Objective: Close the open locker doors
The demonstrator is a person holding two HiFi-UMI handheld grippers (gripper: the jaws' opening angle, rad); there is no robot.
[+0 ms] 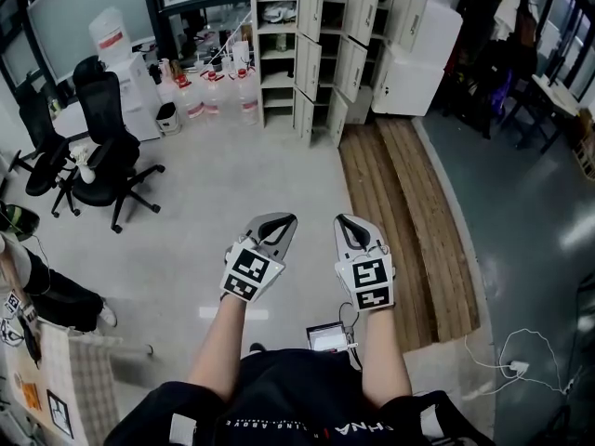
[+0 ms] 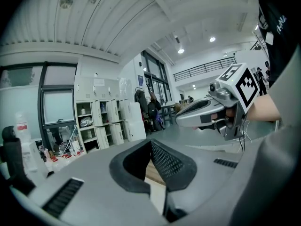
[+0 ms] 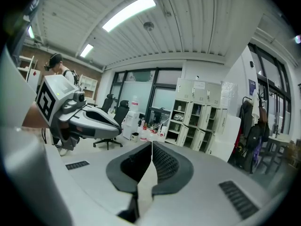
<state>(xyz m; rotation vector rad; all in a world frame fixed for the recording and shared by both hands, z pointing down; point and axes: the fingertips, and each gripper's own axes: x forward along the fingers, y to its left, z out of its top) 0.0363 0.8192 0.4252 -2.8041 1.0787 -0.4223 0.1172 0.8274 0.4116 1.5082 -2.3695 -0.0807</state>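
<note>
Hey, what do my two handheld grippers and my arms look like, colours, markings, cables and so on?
The left gripper and right gripper are pale grey shells with dark, ribbed pads. Each carries a cube of black-and-white square markers. Thin cables hang from the right gripper. The person wears a black short-sleeved top with white lettering.

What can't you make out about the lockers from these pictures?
- Head view: the top row of the lockers is cut off by the upper edge.
- Head view: the open doors overlap and hide the compartments behind them.
- All views: the things on the open shelves are too small to identify.
- Left gripper view: the lockers are too tiny to count doors.
</note>
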